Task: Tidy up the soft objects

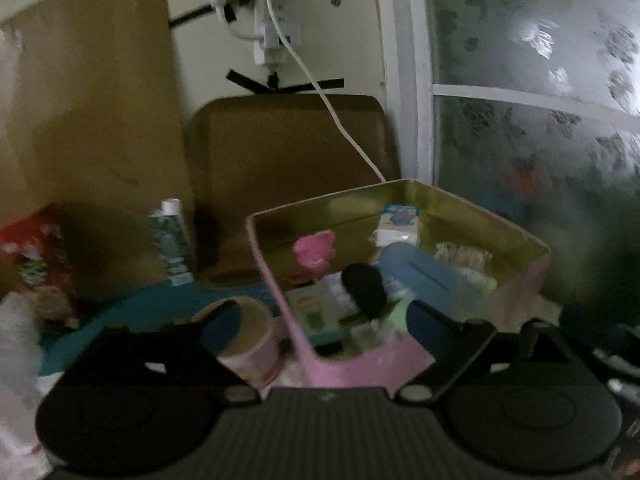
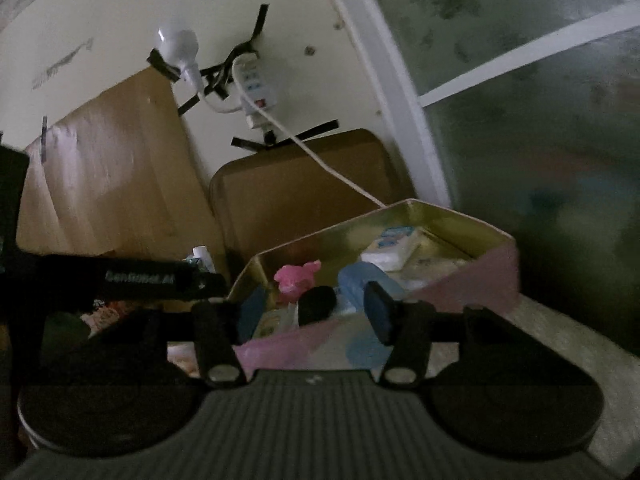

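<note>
A pink tin box (image 1: 352, 364) with a gold inside stands in front of both grippers; it also shows in the right wrist view (image 2: 472, 276). It holds a pink soft toy (image 1: 314, 250) (image 2: 296, 276), a black round soft object (image 1: 366, 284) (image 2: 318, 300), a light blue soft piece (image 1: 416, 266) (image 2: 360, 276), a white tissue pack (image 1: 396, 224) (image 2: 394, 248) and a pale cloth (image 1: 464, 258). My left gripper (image 1: 320, 320) is open and empty at the box's near wall. My right gripper (image 2: 314, 312) is open and empty over the box's near corner.
A roll of tape (image 1: 244, 336) lies left of the box on a teal mat (image 1: 120, 320). A tube (image 1: 172, 240), a red packet (image 1: 32, 240) and a brown cushion (image 1: 288, 168) stand behind. A white cable (image 1: 340, 120) hangs down to the box. A window (image 1: 540, 120) is at right.
</note>
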Demonstrator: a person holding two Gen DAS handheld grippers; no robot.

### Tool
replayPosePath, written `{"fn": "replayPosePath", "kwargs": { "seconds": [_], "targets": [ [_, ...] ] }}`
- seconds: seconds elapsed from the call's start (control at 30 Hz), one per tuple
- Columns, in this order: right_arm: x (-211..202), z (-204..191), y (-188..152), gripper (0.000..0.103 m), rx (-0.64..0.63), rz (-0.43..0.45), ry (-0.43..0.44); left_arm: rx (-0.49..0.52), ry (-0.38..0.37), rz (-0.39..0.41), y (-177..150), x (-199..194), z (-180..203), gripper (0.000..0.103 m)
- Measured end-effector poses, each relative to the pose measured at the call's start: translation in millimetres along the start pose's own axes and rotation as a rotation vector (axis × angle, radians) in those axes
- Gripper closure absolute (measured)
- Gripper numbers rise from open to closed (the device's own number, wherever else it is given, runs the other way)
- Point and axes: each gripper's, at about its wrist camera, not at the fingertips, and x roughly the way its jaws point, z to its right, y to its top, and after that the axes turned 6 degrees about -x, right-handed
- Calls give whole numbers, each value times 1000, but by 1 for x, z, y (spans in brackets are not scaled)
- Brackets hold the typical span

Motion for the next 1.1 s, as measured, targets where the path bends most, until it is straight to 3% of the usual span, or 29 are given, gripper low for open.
{"fn": "replayPosePath", "kwargs": {
  "seconds": [0.17,0.3,0.7,1.1],
  "targets": [
    [-28,-16,-10,41,23,-46,-36,-13,-5,-15,-22,-34,-7,0],
    [-42,-27,-15,29,55,-84,-29,-20,7,-15,-39,-60,-16,0],
    [-74,-56,-16,22,81,-125,35,-74,69,-37,-76,-106,-43,0],
    [-90,-73,-12,19,74,-111,50,-72,92,-12,-83,-130,-50,0]
  ]
}}
